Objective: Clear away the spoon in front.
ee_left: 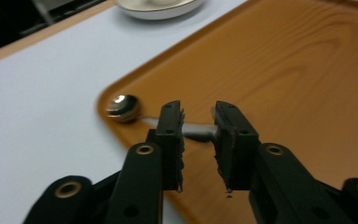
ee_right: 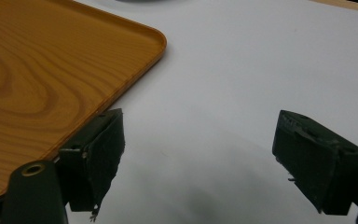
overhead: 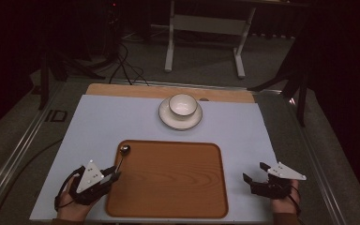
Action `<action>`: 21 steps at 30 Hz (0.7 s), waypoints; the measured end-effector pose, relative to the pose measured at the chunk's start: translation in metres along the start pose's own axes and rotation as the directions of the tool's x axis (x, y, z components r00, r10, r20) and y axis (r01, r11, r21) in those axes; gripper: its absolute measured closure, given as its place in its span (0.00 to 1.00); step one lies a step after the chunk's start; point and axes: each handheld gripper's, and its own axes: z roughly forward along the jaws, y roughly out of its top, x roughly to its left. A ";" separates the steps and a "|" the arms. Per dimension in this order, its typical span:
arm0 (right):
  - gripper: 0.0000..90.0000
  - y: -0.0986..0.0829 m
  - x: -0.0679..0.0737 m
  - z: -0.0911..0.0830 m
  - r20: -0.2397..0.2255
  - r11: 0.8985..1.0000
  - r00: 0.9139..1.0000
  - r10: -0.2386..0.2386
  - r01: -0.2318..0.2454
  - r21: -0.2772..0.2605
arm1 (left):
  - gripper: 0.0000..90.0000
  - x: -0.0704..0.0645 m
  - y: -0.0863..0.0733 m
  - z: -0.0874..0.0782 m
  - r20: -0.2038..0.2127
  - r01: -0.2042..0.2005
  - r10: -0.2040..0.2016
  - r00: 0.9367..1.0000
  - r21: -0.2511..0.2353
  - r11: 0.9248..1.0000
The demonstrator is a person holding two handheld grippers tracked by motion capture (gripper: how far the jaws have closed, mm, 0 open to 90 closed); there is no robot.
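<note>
Spoon [overhead: 123,156] sits at the tray's [overhead: 168,187] ten o'clock corner, its handle between the left gripper's [ee_left: 198,122] slightly parted fingers, apparently lined up to pinch it, while the right gripper [overhead: 255,172] idles wide open holding nothing over the surface [overhead: 108,122] at the tray's three o'clock.

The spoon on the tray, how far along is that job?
Early. The spoon lies in the tray's far left corner, and the left hand-held gripper brackets its handle without closing. The right hand-held gripper waits open beside the tray. The cup sits on its saucer, untouched.
</note>
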 end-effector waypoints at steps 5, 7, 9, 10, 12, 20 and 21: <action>0.19 0.000 0.000 0.000 0.002 1.000 1.000 -0.001 0.001 -0.003 | 0.68 0.001 0.002 0.001 0.021 0.010 -0.009 1.000 -0.012 1.000; 0.19 0.000 -0.001 0.000 0.003 1.000 1.000 0.000 0.000 -0.005 | 0.66 0.001 0.003 0.001 0.021 0.008 -0.008 1.000 -0.012 1.000; 0.19 0.000 -0.001 0.000 0.003 1.000 1.000 0.000 0.000 -0.006 | 0.63 0.003 0.004 0.002 0.017 0.011 -0.010 1.000 -0.014 1.000; 0.19 0.000 -0.001 0.000 0.004 1.000 1.000 0.000 0.000 -0.006 | 0.61 0.005 0.004 0.002 0.013 0.016 -0.016 1.000 -0.017 1.000; 0.19 0.000 -0.001 0.000 0.005 1.000 1.000 -0.001 0.001 -0.007 | 0.57 0.008 0.006 0.003 -0.002 0.028 -0.028 1.000 -0.019 0.999; 0.19 0.000 -0.001 -0.001 0.004 1.000 1.000 -0.001 0.001 -0.011 | 0.46 0.027 0.016 0.004 -0.075 0.076 -0.079 0.994 -0.040 0.996; 0.19 0.000 0.000 -0.001 0.003 1.000 1.000 -0.001 0.001 -0.011 | 0.45 0.029 0.017 0.005 -0.082 0.080 -0.083 0.993 -0.043 0.996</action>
